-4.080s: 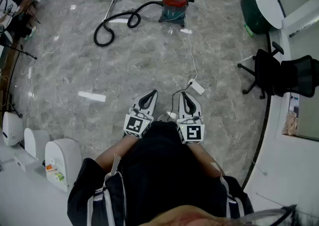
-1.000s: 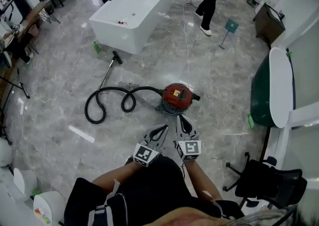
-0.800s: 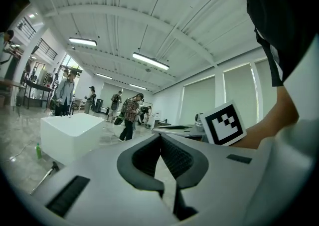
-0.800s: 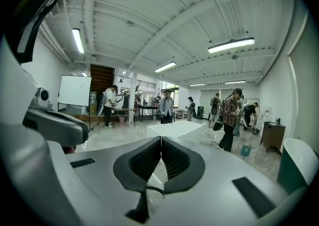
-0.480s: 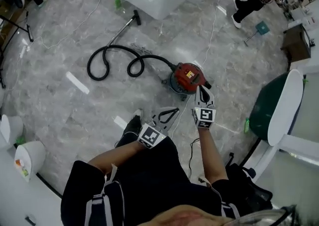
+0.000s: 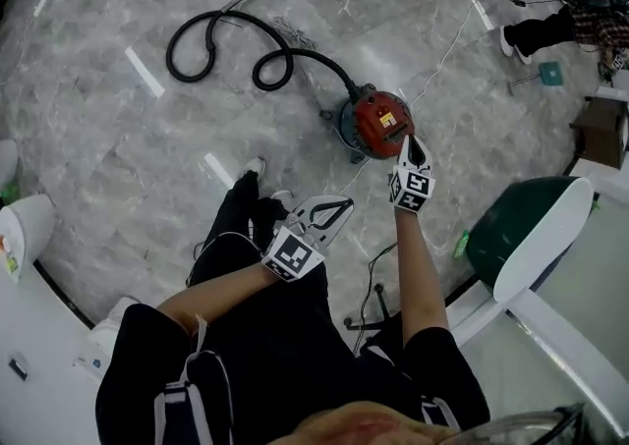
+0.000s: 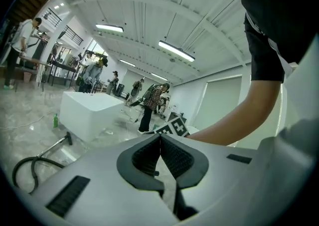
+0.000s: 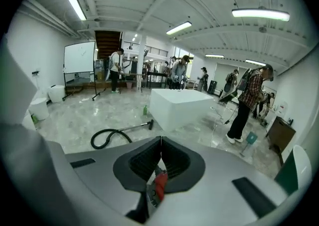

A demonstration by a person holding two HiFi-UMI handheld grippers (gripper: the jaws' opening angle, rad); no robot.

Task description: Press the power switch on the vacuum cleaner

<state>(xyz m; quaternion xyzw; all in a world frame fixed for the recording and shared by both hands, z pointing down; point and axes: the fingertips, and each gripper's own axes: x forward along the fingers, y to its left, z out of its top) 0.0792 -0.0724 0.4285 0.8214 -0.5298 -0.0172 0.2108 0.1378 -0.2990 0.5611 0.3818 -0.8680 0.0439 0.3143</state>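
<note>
The red vacuum cleaner (image 6: 377, 123) stands on the grey marble floor (image 6: 118, 129), just in front of the person's feet. Its black hose (image 6: 218, 28) goes away from it in two loops to the upper left. The right gripper (image 6: 410, 140) is stretched forward on a straight arm, and its tip lies over the right edge of the red lid. I cannot tell if it touches the lid, and the switch itself is too small to make out. In the right gripper view the two jaws meet at their tips, with nothing between them; a part of the red cleaner shows through the gap lower down. The left gripper (image 6: 345, 203) is held back near the person's knee, well apart from the cleaner, and its jaws are also closed together and empty. A dark green object with a white rim (image 6: 531, 227) stands at the right
</note>
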